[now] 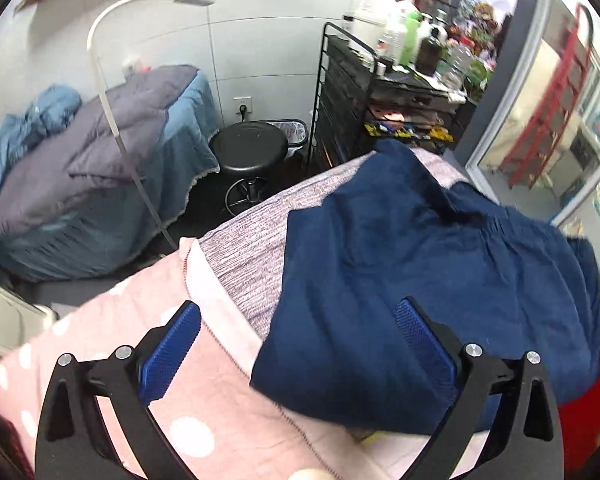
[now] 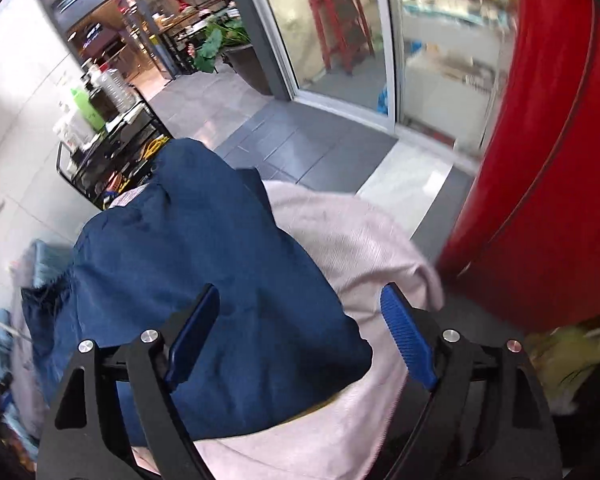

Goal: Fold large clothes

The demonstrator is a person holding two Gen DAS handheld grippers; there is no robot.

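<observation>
A dark blue garment [image 1: 412, 268] lies rumpled and folded over on a grey-lilac cloth [image 1: 248, 256] spread across the bed. My left gripper [image 1: 296, 320] hangs above its near left edge, jaws wide, blue pads bare, nothing between them. In the right wrist view the same blue garment [image 2: 204, 264] rests on the pale cloth [image 2: 364, 240]. My right gripper [image 2: 300, 308] hovers over its near right corner, open, and its fingers grip nothing.
A pink dotted blanket [image 1: 112, 340] covers the near left. Beyond the bed stand a black stool [image 1: 249, 147], a second bed with blue bedding [image 1: 100, 184], a floor lamp [image 1: 112, 80] and a laden black rack [image 1: 384, 92]. A red panel [image 2: 552, 160] rises at right, by glass doors [image 2: 340, 32].
</observation>
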